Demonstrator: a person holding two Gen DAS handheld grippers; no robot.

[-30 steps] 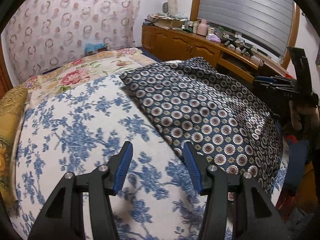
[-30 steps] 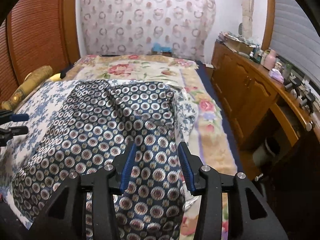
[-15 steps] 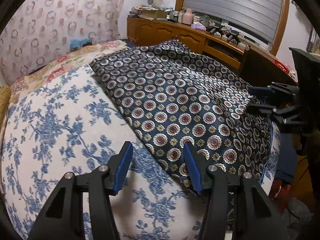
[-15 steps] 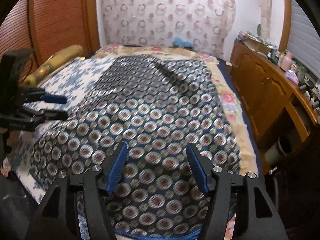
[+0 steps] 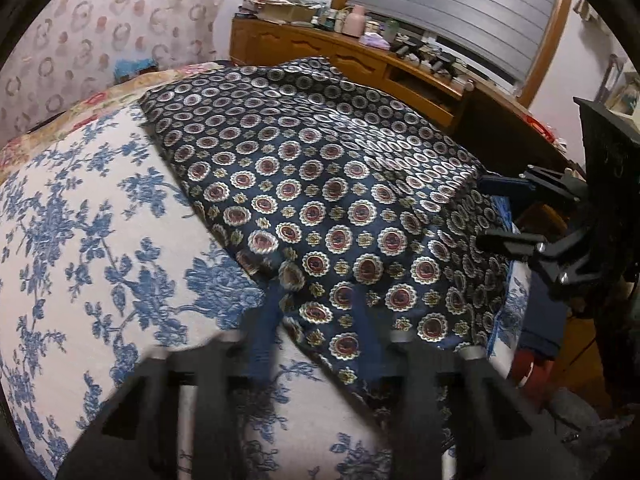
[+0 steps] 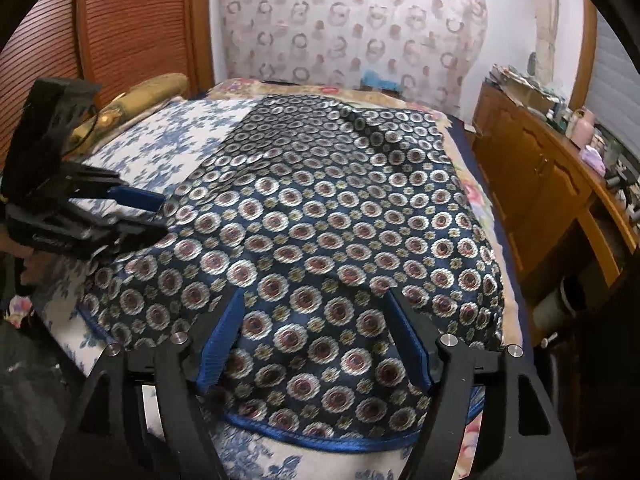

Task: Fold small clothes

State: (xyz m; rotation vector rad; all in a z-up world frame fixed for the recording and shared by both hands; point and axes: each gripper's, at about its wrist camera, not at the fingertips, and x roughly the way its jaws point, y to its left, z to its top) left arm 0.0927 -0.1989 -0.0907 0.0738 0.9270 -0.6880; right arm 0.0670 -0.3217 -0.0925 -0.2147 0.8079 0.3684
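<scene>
A dark blue garment with round medallion print lies spread on the bed, also in the right wrist view. My left gripper is open and blurred, its fingers straddling the garment's near left edge. It shows at the left of the right wrist view, at the cloth's edge. My right gripper is open wide, its blue pads on either side of a raised fold near the blue hem. It shows at the right of the left wrist view.
The bed carries a blue-and-white floral cover and a flowered blanket beyond. A yellow bolster lies at the left side. A wooden sideboard with clutter runs along the right.
Both grippers have moved closer to the garment and lower. The left now reaches its edge. The right jaws have opened wider.
</scene>
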